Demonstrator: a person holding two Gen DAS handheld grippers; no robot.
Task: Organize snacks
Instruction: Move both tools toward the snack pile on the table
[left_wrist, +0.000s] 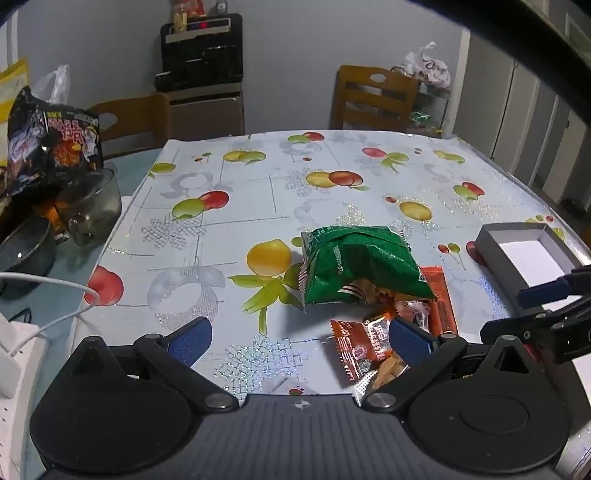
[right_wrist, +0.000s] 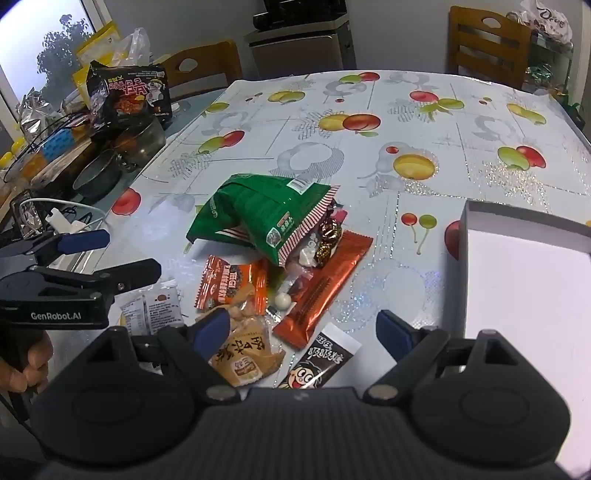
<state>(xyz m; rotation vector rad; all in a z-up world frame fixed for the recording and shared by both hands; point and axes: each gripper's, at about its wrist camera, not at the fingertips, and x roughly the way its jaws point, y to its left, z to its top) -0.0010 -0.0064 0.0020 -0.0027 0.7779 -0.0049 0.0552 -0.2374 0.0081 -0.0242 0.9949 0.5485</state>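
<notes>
Both claws stand with their blue-padded fingers apart and grip nothing. The left claw (left_wrist: 299, 338) hovers low over the surface (left_wrist: 258, 192), just short of the green snack bag (left_wrist: 358, 266), with its right finger (left_wrist: 410, 338) over an orange packet (left_wrist: 360, 347) that lies on the near side of the bag. The right claw (right_wrist: 303, 328) hangs over the near end of the snack pile: a tan cracker packet (right_wrist: 245, 356) under its left finger (right_wrist: 212, 328), and a black-and-white cartoon sachet (right_wrist: 325, 360) between the fingers. Beyond these, a long red-orange bar (right_wrist: 325, 284) and wrapped candies (right_wrist: 325, 236) lie against the green bag's open mouth. Right of the bag sits an open grey box (right_wrist: 524, 280) with a white floor. Left of the bag, at the surface's edge, stand dark bowls (right_wrist: 99, 177) and a black noodle pack (right_wrist: 129, 92).
</notes>
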